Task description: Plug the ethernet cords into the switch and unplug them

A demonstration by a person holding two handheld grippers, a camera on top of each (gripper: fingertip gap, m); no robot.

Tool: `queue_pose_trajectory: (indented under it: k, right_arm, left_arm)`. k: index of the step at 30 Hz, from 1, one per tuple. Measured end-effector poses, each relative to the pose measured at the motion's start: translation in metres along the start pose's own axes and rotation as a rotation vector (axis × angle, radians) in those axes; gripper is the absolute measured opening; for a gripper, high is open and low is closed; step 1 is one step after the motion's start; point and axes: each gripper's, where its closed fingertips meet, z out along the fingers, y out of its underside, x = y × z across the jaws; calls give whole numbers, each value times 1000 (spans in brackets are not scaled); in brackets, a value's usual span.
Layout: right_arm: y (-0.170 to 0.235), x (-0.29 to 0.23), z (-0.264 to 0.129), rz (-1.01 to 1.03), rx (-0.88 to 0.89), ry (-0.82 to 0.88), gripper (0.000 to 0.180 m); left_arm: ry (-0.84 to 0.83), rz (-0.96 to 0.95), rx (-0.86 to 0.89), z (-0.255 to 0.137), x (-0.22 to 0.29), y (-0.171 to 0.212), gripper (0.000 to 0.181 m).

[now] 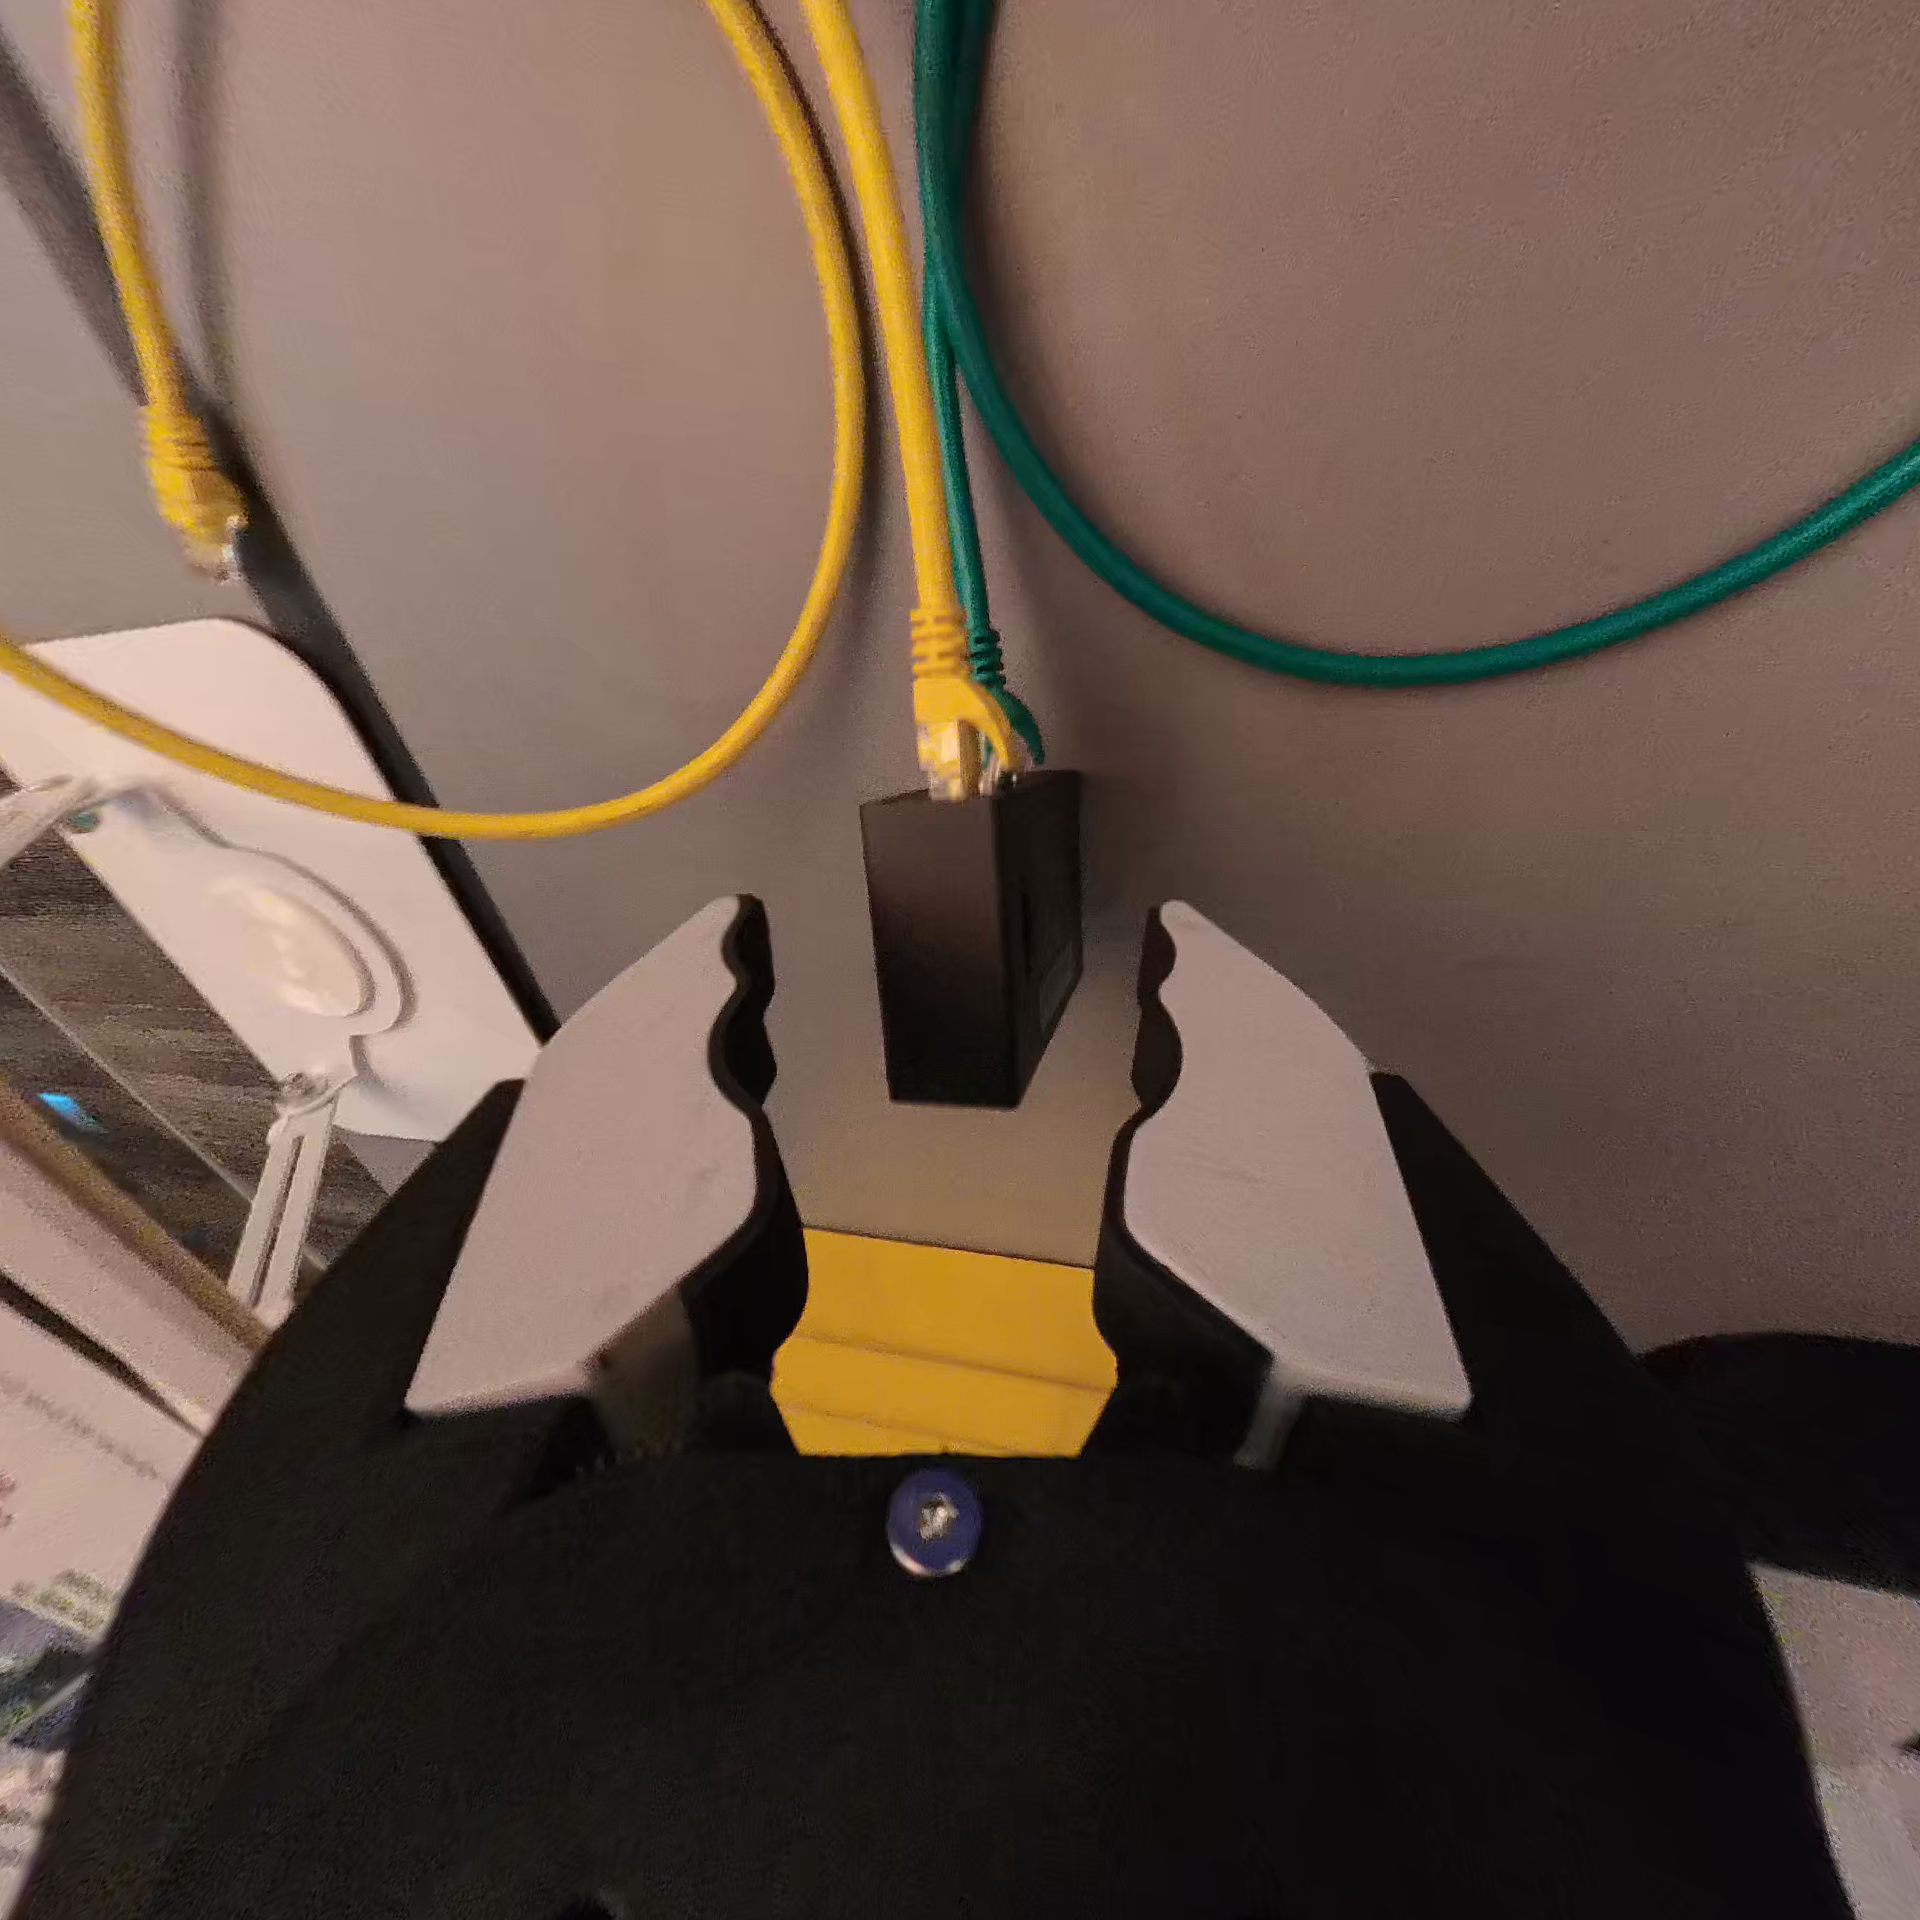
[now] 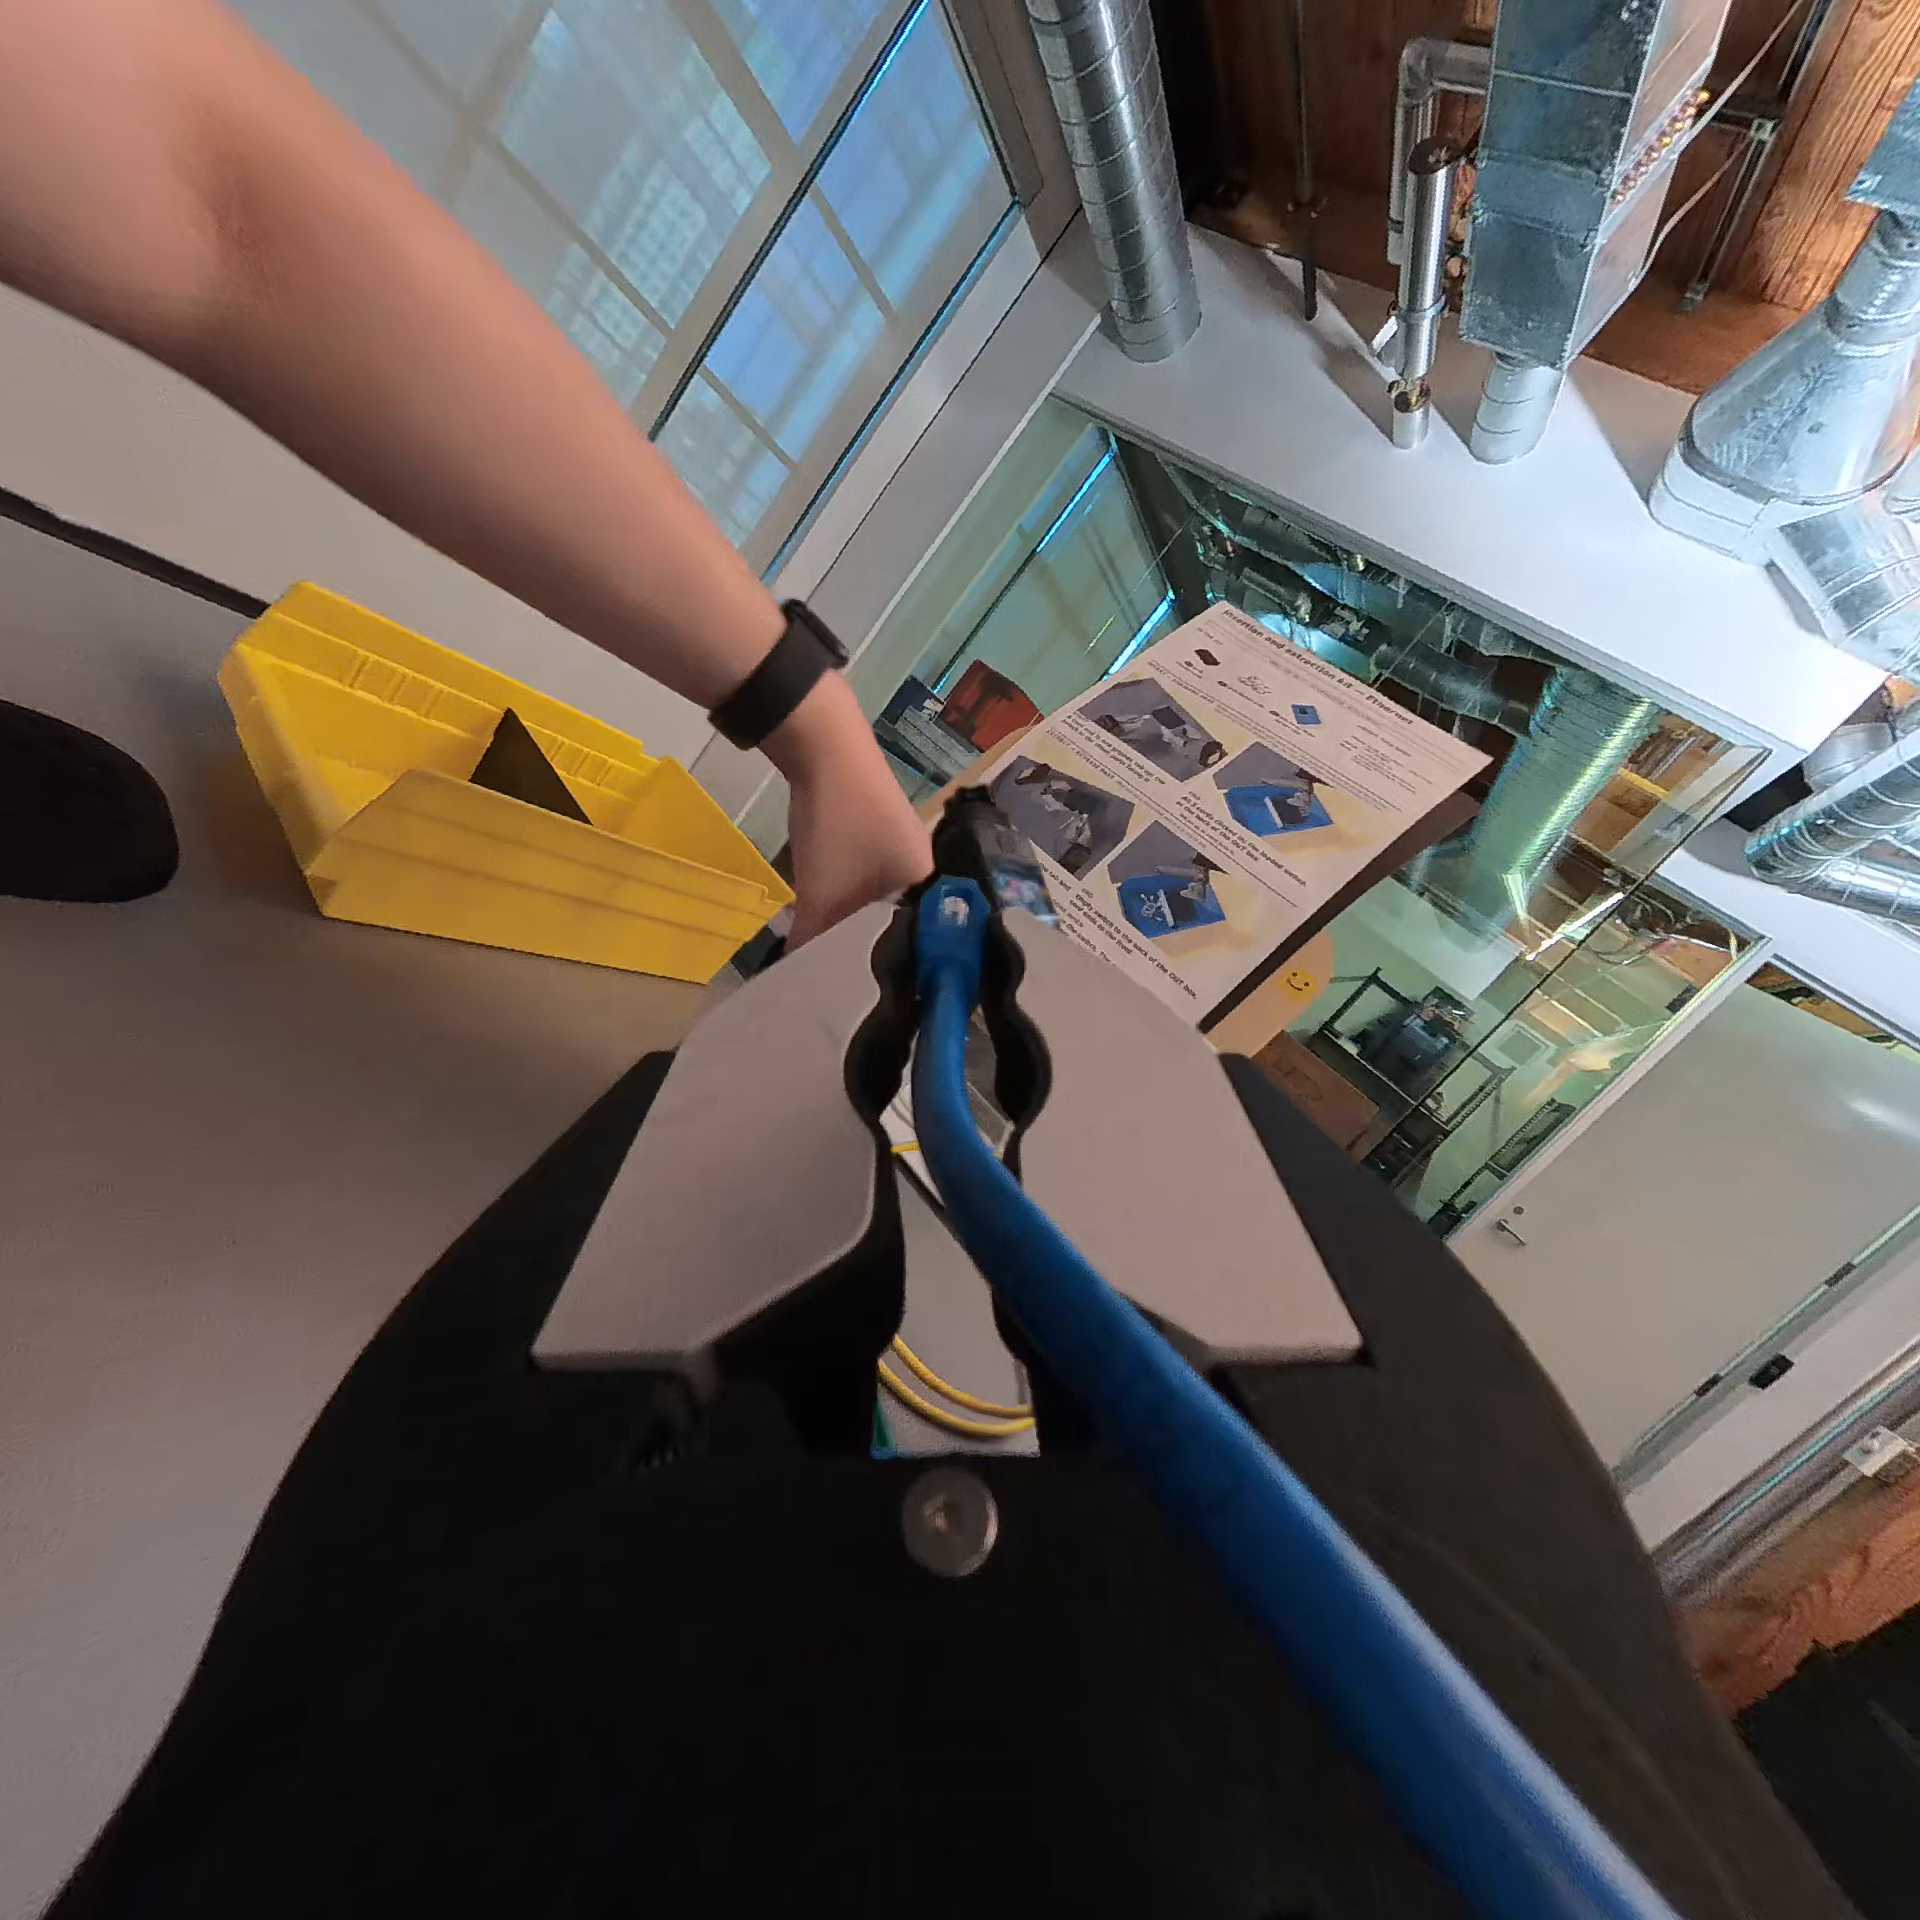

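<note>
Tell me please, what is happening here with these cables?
A person is plugging ethernet cords into a small black switch box. The open left gripper straddles it; a yellow cord and a green cord are already plugged in. The right gripper is shut on a thick blue cord, held in the air.

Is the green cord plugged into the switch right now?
Plugged in. The green cord's connector sits in the black switch's far end beside a yellow one.
</note>
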Motion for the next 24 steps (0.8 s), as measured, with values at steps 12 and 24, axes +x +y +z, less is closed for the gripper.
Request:
queue_pose_trajectory:
  k: [12, 24]
  right_arm:
    - [15, -1, -4, 1, -25, 3, 14]
    - [18, -2, -4, 8, -33, -2, 14]
  left_arm:
    - [135, 19, -169, 39, 10, 14, 57]
    - [71, 21, -85, 32, 6, 7, 63]
